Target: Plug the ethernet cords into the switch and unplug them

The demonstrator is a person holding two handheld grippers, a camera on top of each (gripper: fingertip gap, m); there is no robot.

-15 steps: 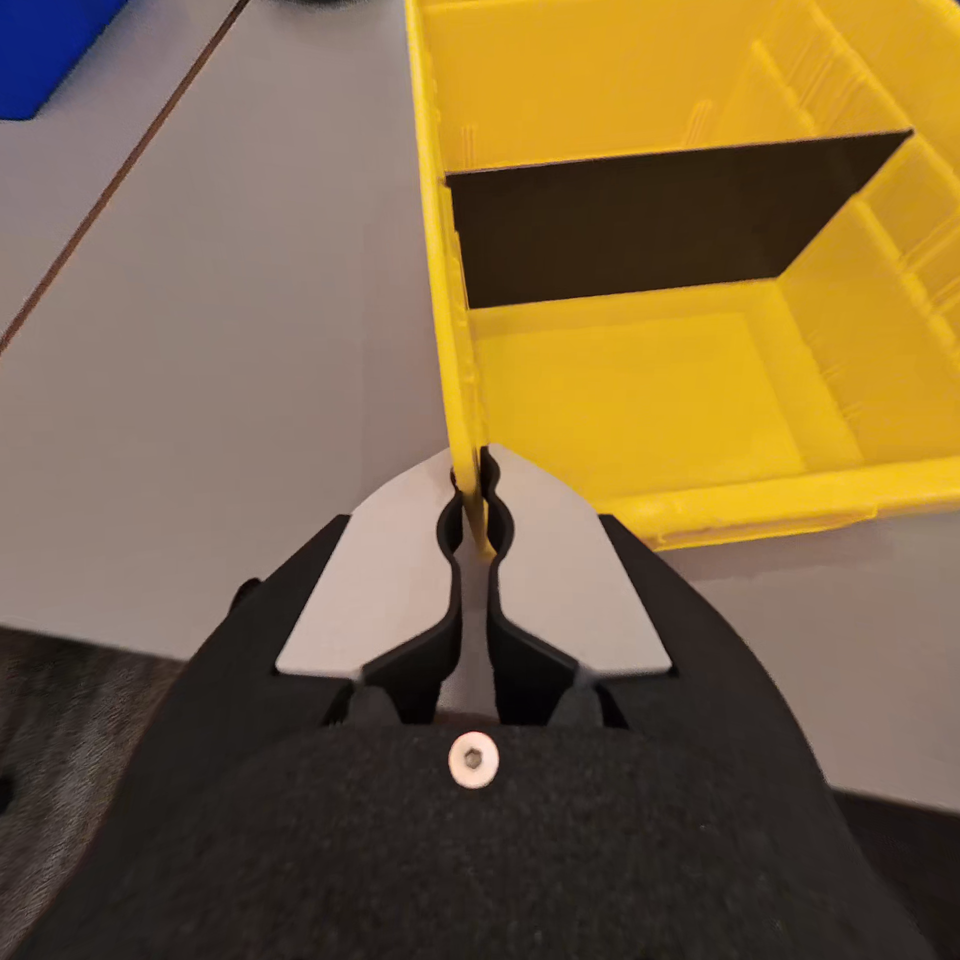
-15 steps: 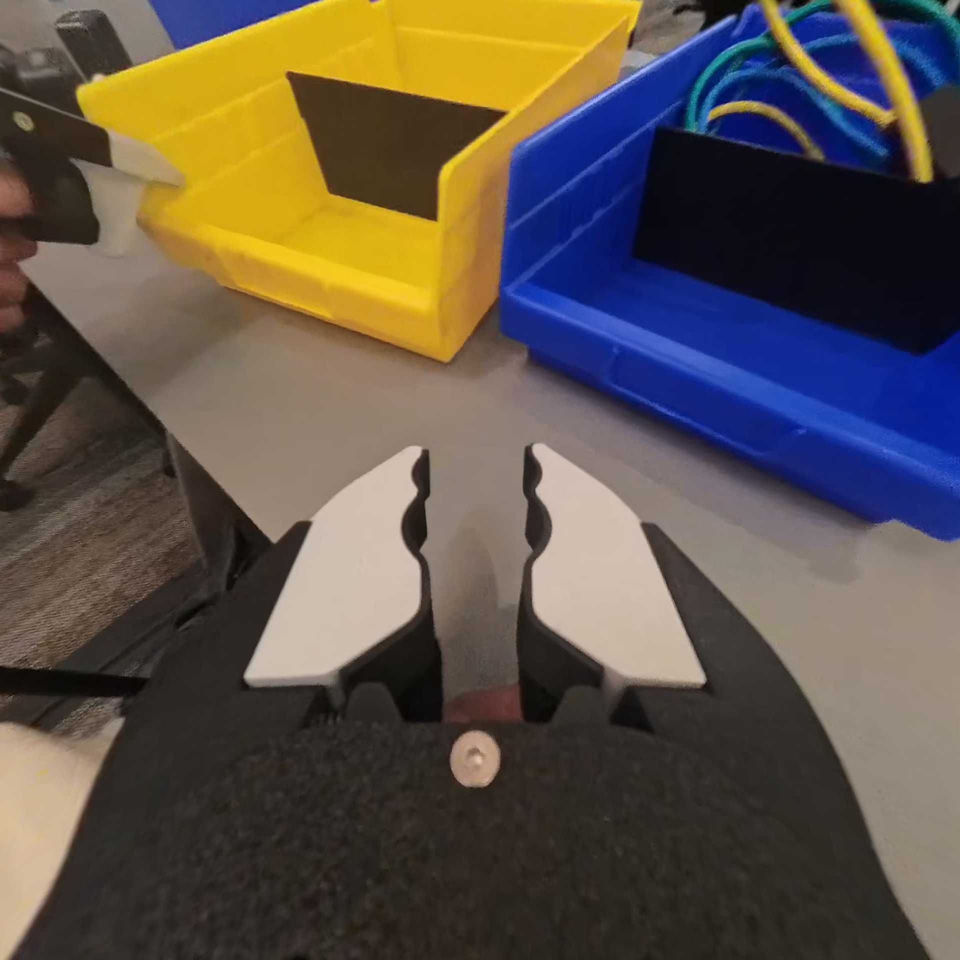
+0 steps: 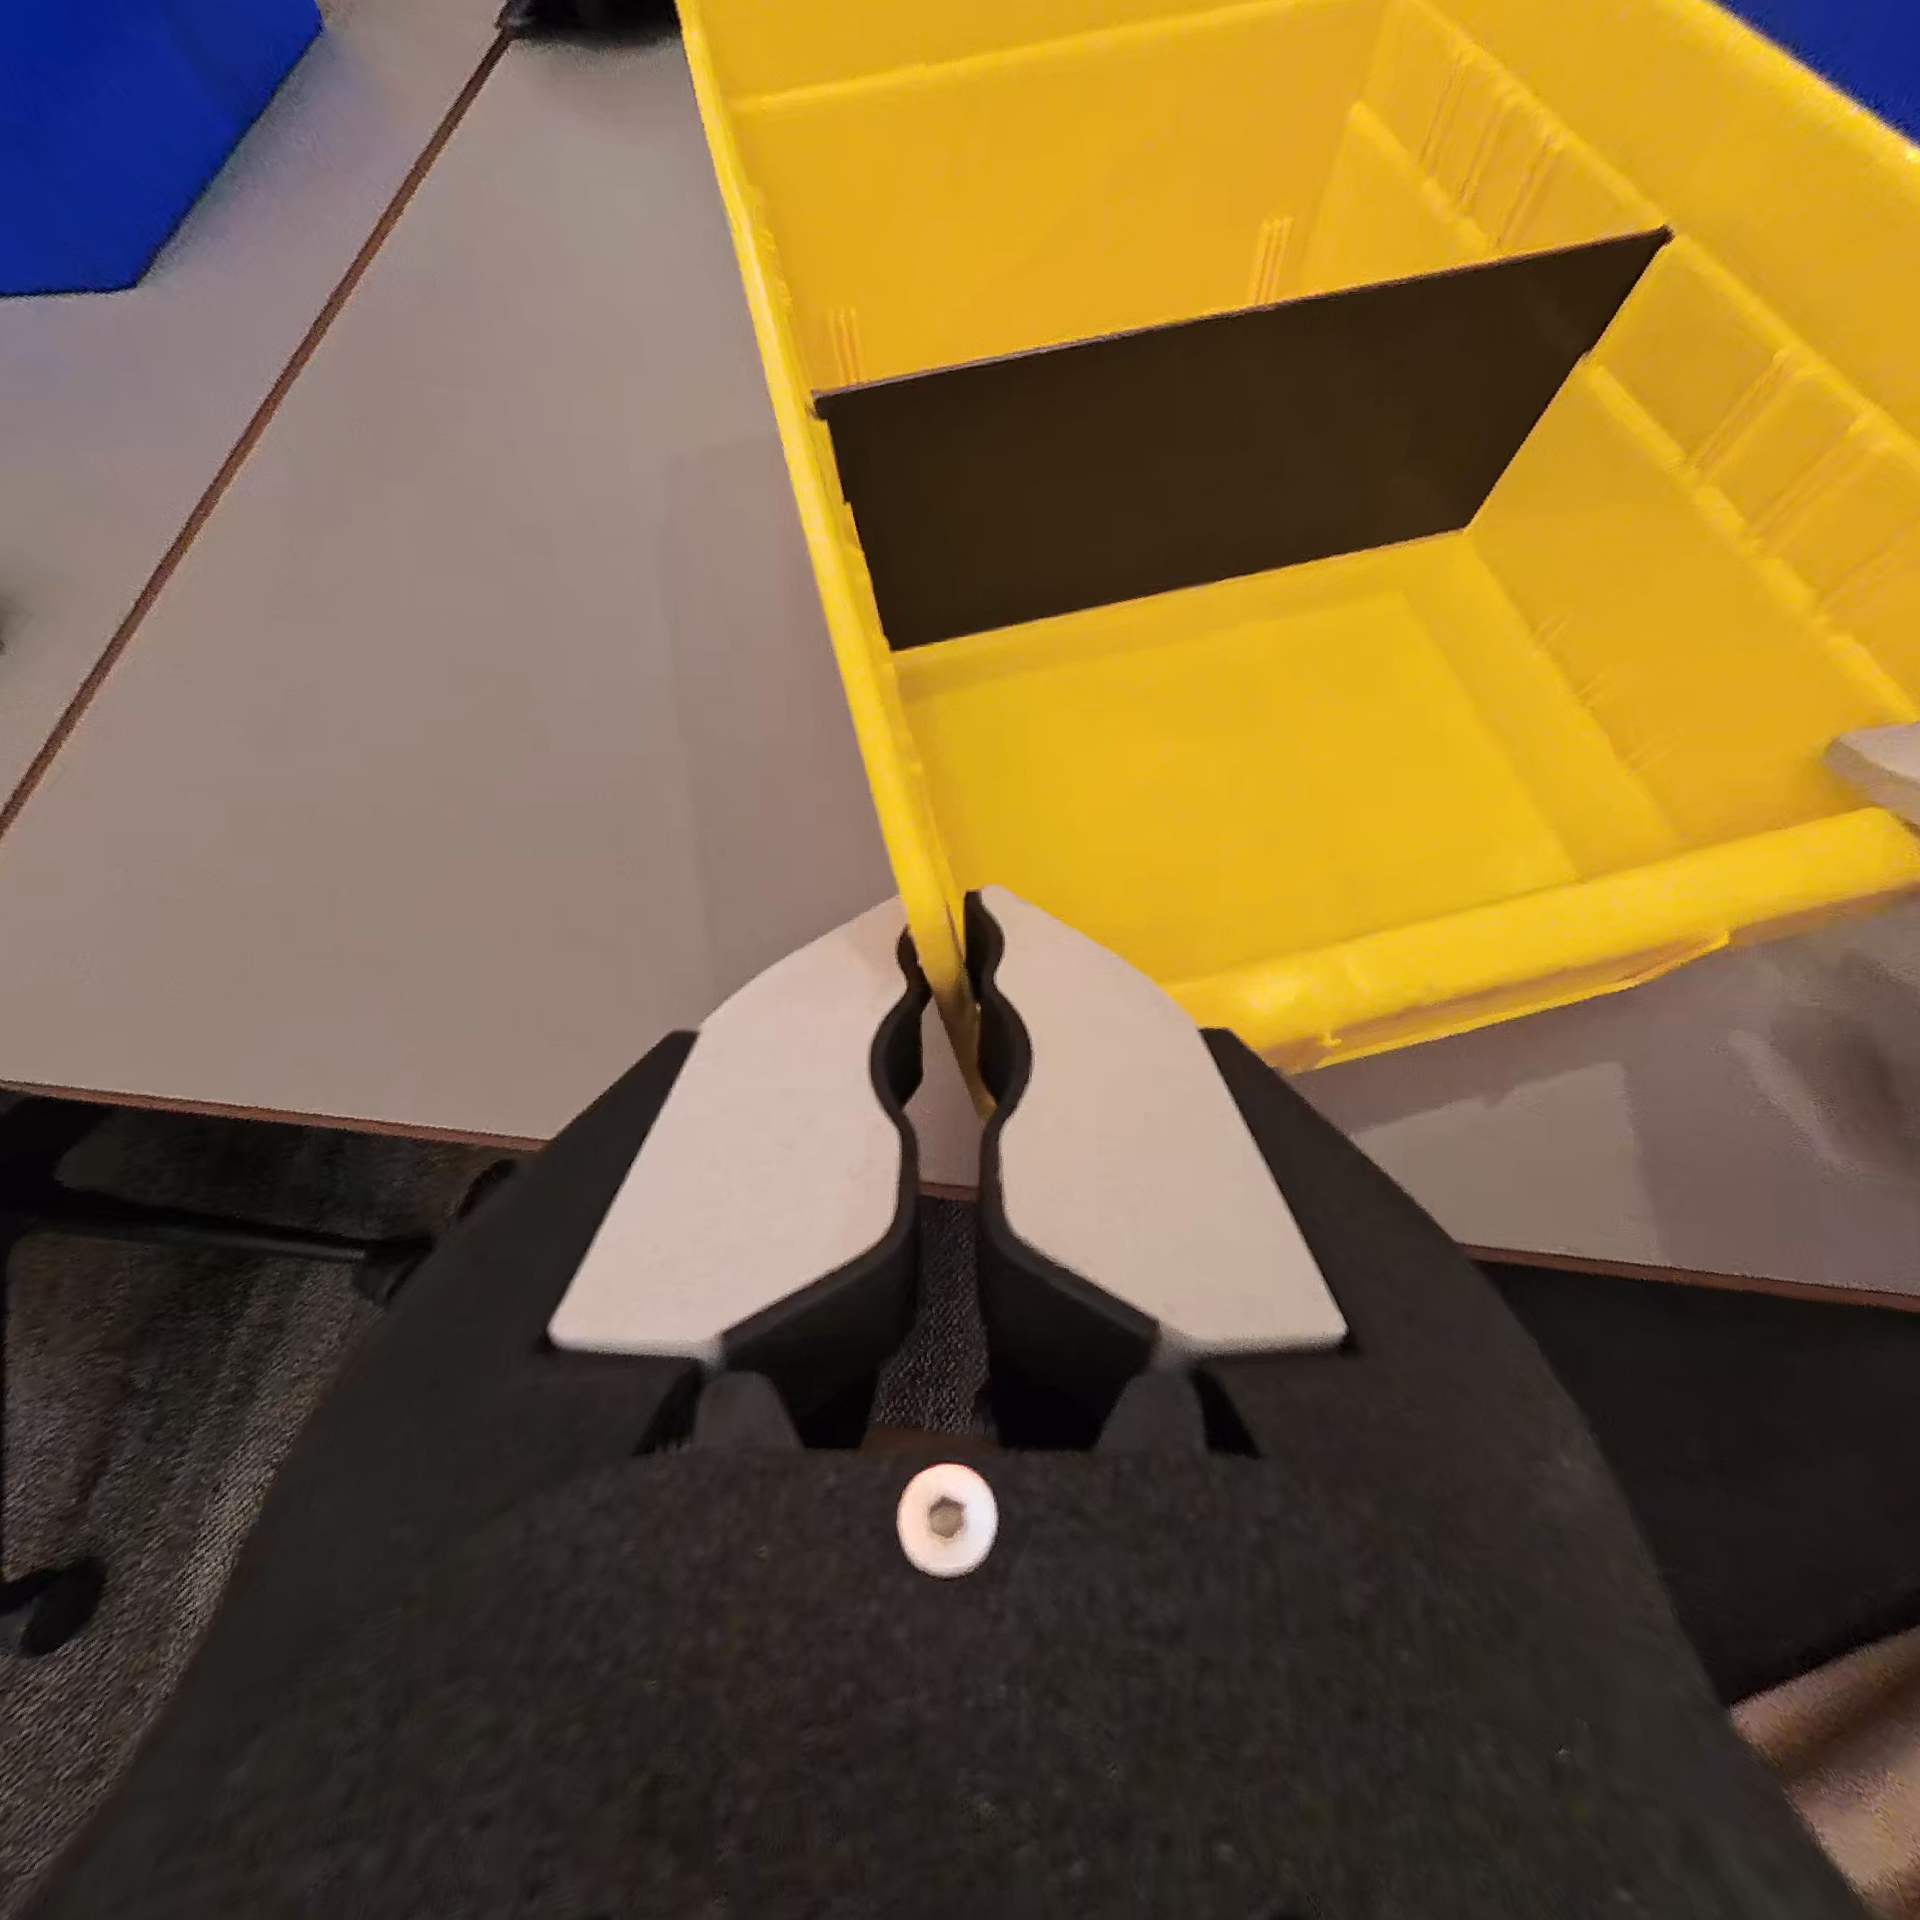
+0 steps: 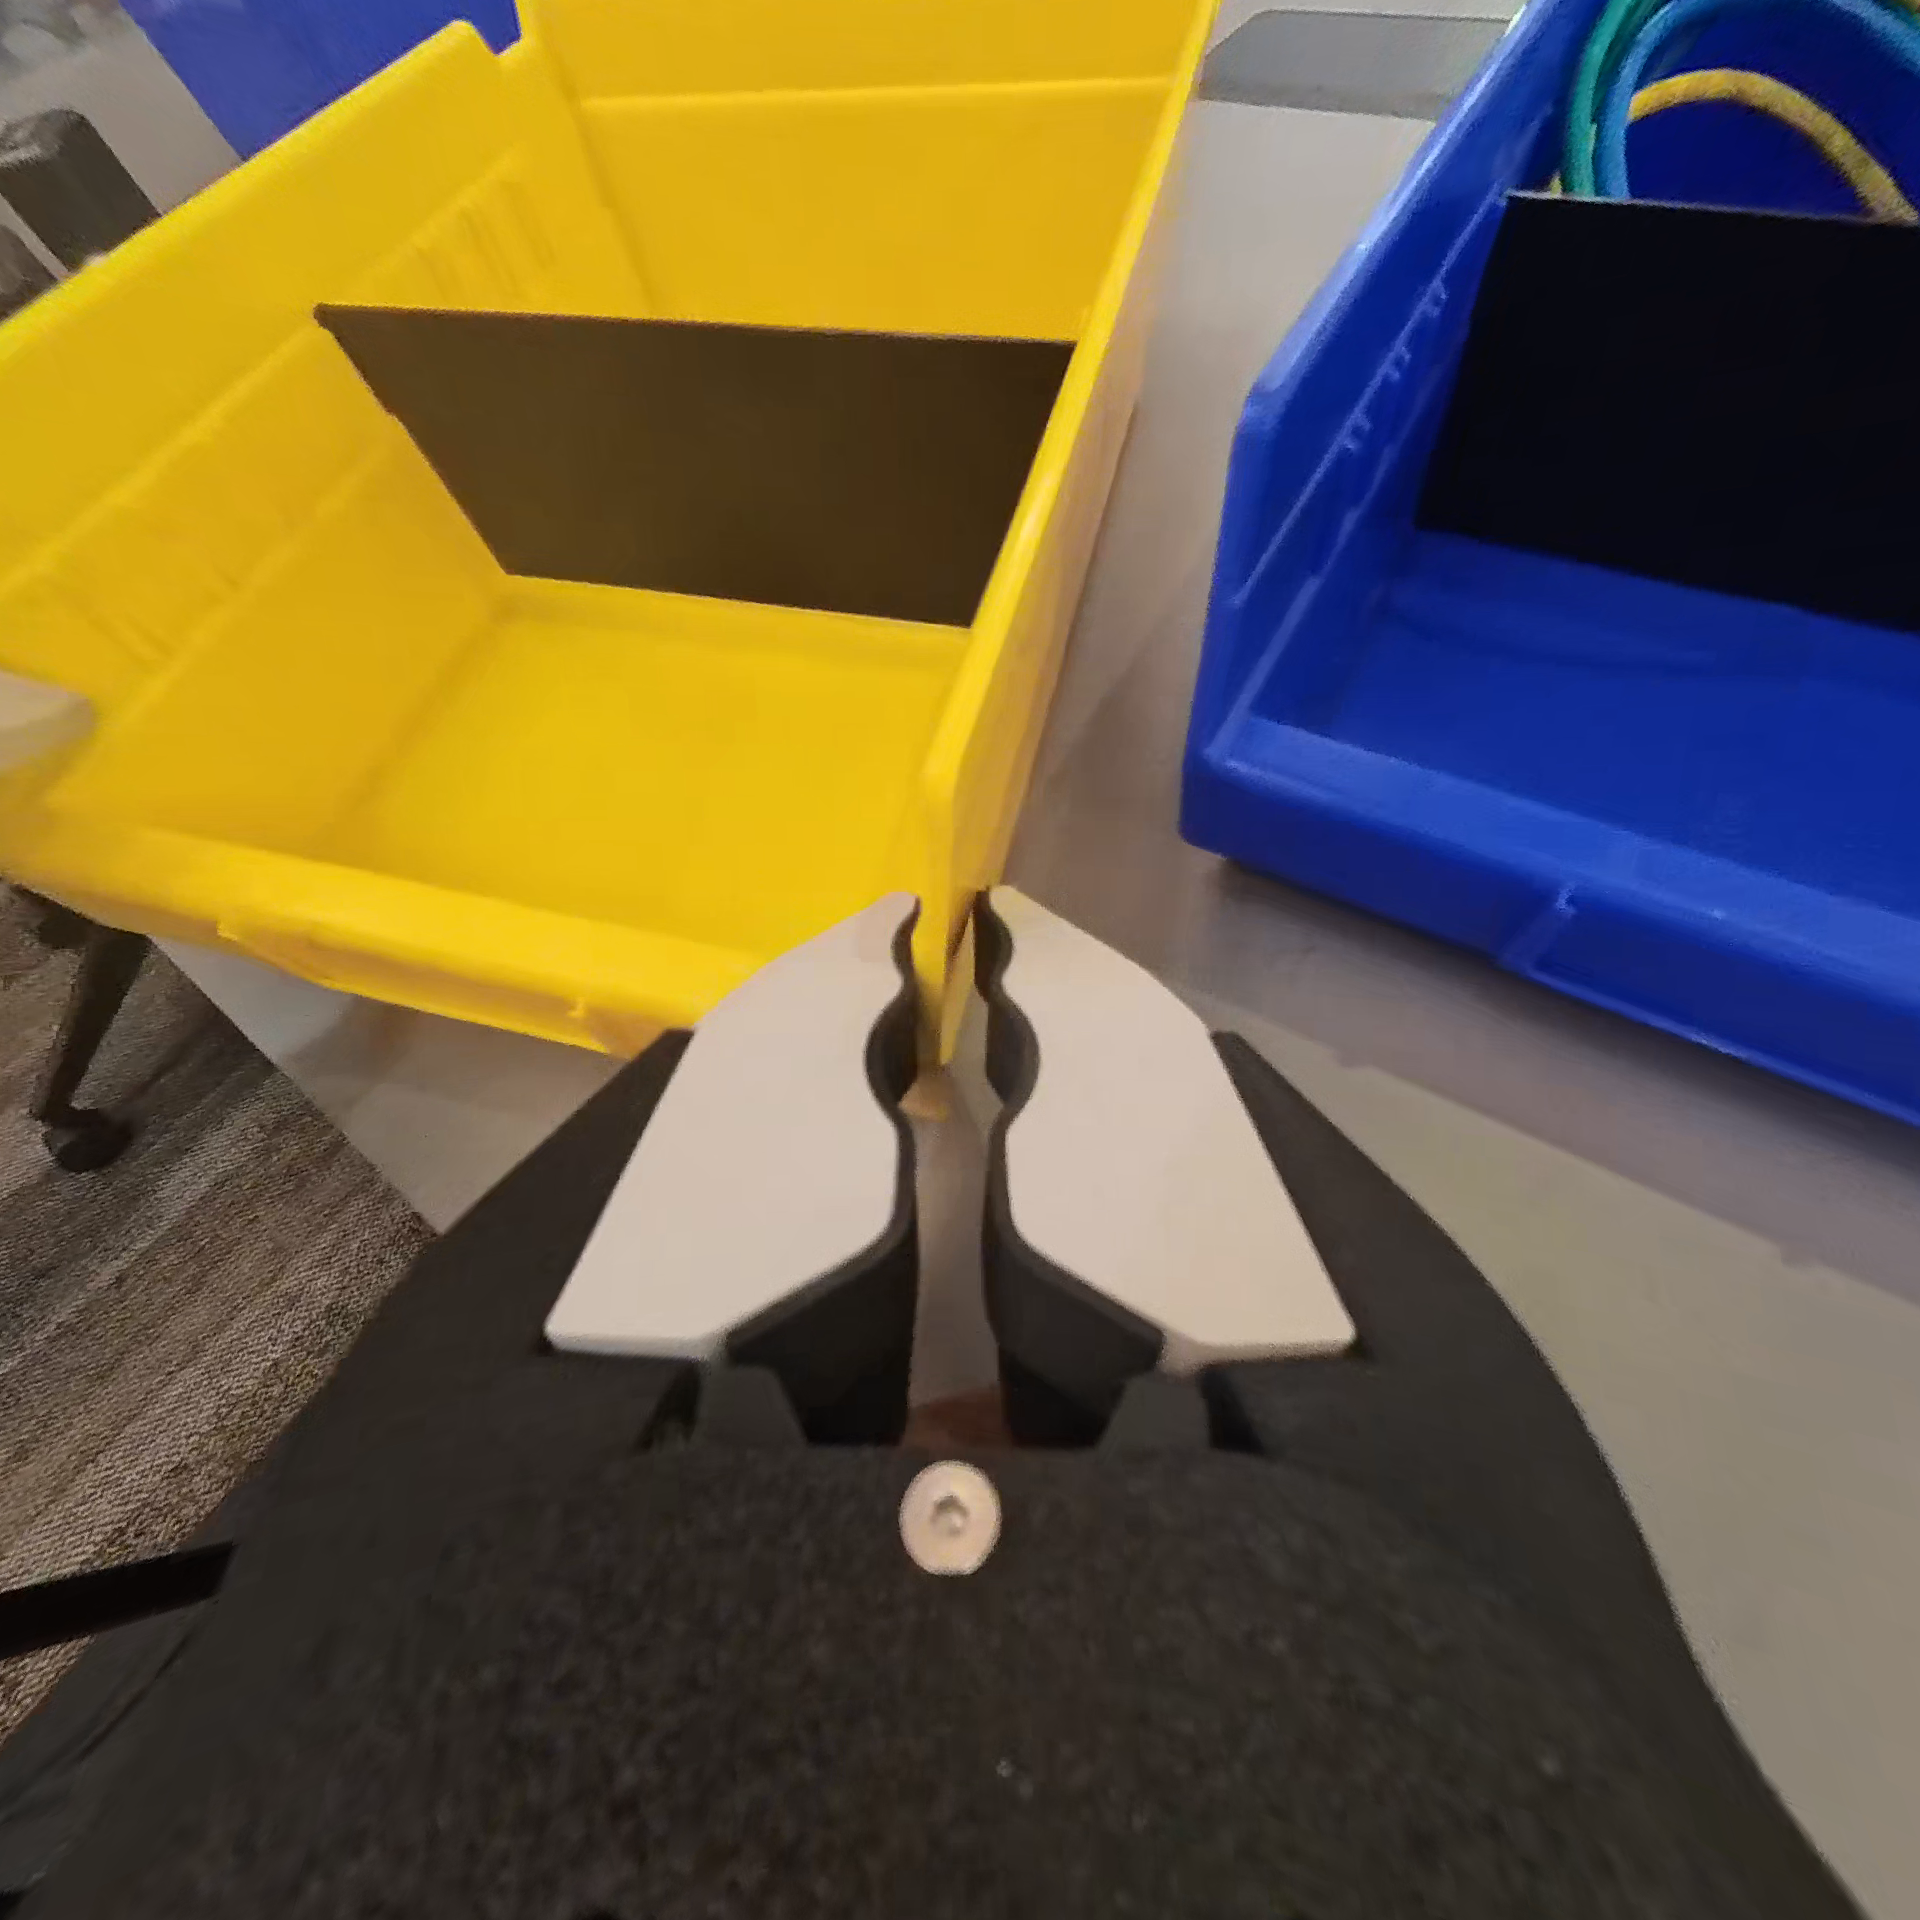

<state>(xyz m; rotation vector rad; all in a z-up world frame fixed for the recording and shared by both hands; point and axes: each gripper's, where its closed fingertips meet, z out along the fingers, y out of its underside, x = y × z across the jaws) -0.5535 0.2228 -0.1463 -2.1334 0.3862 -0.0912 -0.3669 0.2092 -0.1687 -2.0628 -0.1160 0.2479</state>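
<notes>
A yellow bin (image 3: 1351,940) with a black divider (image 3: 1195,457) stands on the grey table; its near compartment is empty. My left gripper (image 3: 940,925) is shut on the bin's left side wall at the front corner. My right gripper (image 4: 948,920) is shut on the bin's (image 4: 468,914) right side wall at its front corner. A blue bin (image 4: 1558,852) to the right holds yellow, green and blue ethernet cords (image 4: 1704,114) behind a black divider. No switch is in view. The right gripper's fingertip (image 3: 1881,769) shows at the left wrist view's right edge.
The grey table (image 3: 416,727) has a seam and a front edge close to me, with carpet (image 4: 156,1299) below. Another blue bin (image 3: 125,135) stands at the far left. A black chair leg (image 4: 83,1039) stands on the floor at left.
My right gripper has moved left and forward from the open table to the yellow bin and shut on its right wall. The left gripper stays shut on the left wall; the bin has shifted slightly.
</notes>
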